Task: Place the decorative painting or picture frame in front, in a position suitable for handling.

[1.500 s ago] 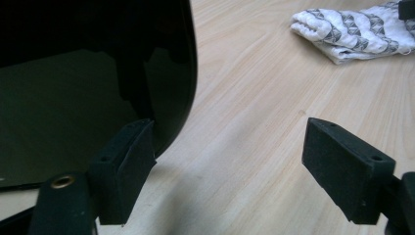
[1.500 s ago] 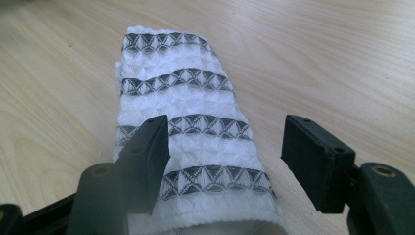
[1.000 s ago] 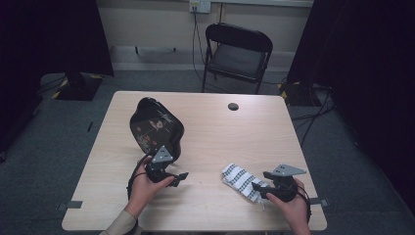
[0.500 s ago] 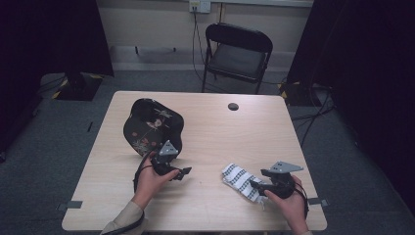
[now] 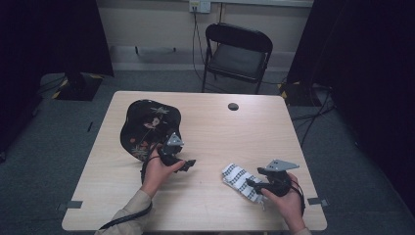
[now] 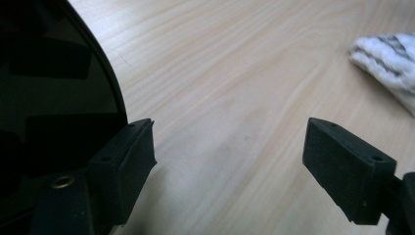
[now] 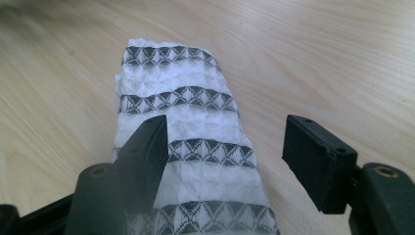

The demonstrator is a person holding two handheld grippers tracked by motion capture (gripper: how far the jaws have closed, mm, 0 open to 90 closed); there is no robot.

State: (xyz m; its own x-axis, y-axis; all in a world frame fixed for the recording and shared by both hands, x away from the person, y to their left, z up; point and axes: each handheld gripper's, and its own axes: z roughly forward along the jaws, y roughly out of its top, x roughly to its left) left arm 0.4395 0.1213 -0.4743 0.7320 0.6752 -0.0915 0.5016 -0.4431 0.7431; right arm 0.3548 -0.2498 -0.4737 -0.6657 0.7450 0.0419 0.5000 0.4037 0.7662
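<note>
Two items on the desk (image 5: 205, 122). Item one: black lacquer-look tray (image 5: 147, 127) with floral print, far left, propped up on edge beside your left claw (image 5: 186, 164). It looks stiff, glossy, probably slippery and chip-prone, so take it at the rim. That claw gapes wide and holds nothing; the tray's edge (image 6: 105, 78) runs just beside one pad. Item two: striped waffle cloth (image 7: 186, 147), folded, lying flat near front right. Soft, light, forgiving (pinch anywhere). Your right claw (image 7: 225, 152) straddles it, wide open, empty.
</note>
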